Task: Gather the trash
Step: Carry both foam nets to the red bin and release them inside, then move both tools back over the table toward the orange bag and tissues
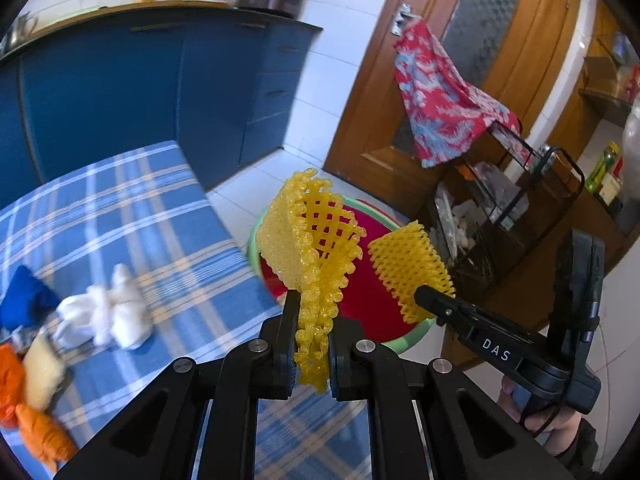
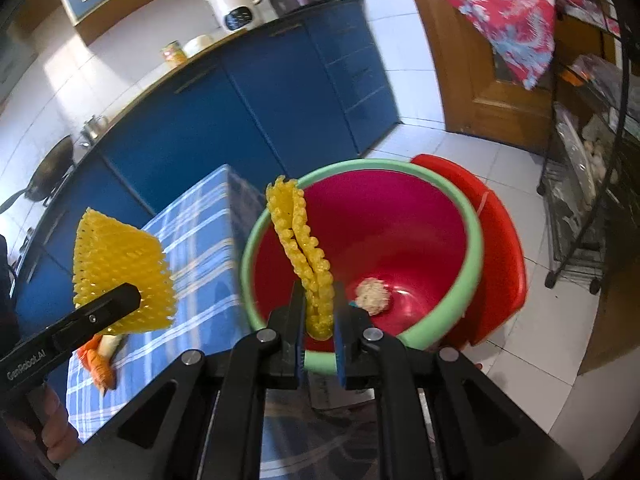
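Each tool was clamped shut on a piece of yellow foam fruit netting. The left tool (image 1: 313,354) held its netting (image 1: 310,240) by the lower end, with the rest fanned out above the jaws; the right tool (image 2: 319,330) pinched a second piece of netting (image 2: 304,248) folded flat. In the right wrist view the red bin with the green rim (image 2: 476,240) lay directly beyond the right tool, and a pale crumpled wad (image 2: 373,295) lay on its bottom.

The left piece was judged the likelier to go astray: it hung over the edge of the worktop (image 1: 132,216), beside the bin and not clearly above it, so a release there could drop it onto the tiled floor (image 2: 460,148). Being light and springy, either piece could cling to the pads or bounce off the rim. With both tools close together near one opening, a collision between them was possible.

More rubbish remained on the checked cloth: white tissue (image 1: 108,312), orange wrappers (image 1: 36,420) and something blue (image 1: 24,296). A red stool (image 2: 500,248) stood touching the bin on its far side, and a black wire rack (image 2: 580,184) stood near it, narrowing the approach from that side.
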Action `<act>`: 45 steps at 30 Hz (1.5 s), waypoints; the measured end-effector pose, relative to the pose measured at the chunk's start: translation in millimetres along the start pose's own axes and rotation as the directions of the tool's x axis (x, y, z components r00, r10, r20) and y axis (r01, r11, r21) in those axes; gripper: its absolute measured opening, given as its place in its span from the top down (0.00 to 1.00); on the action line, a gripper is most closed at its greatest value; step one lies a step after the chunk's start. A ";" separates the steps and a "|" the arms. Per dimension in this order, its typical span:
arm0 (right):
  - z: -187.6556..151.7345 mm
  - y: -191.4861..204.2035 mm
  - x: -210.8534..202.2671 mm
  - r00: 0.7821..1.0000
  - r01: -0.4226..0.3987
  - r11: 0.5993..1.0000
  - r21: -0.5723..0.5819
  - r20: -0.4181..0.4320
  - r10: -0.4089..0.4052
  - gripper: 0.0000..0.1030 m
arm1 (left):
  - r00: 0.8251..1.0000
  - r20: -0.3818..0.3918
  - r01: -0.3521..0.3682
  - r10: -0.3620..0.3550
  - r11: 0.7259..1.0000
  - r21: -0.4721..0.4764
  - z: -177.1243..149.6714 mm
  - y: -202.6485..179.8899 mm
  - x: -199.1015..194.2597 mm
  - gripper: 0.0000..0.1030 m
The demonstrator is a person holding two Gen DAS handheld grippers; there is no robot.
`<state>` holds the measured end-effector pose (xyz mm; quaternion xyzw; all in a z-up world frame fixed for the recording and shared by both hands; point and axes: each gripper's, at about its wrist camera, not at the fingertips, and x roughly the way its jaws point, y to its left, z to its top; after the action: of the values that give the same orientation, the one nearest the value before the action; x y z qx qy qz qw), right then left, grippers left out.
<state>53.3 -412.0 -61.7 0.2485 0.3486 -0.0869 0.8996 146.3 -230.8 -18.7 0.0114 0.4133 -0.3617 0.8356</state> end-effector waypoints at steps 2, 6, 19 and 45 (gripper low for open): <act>1.1 -9.0 2.5 1.000 0.008 1.000 0.019 0.000 -0.008 0.83 | 1.000 -0.015 0.006 -0.005 1.000 0.011 1.8 -5.2 10.3 0.89; 1.4 -21.6 8.8 1.000 0.016 0.999 0.045 -0.006 -0.015 0.83 | 0.999 -0.047 0.015 -0.013 0.999 0.034 3.1 -14.7 32.1 0.89; 0.5 -40.2 -1.6 0.999 0.018 0.995 0.097 0.031 -0.021 0.62 | 0.995 -0.095 0.022 -0.018 0.999 0.042 2.8 -20.4 64.6 0.54; -11.6 7.9 -29.0 0.997 -0.049 0.999 0.021 0.054 0.048 0.50 | 0.988 0.017 -0.151 0.153 0.985 -0.084 -15.2 30.3 -27.4 0.46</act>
<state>27.6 -399.8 -46.6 0.2646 0.3173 -0.0754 0.9075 143.8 -187.3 -18.1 0.0039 0.4159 -0.2798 0.8653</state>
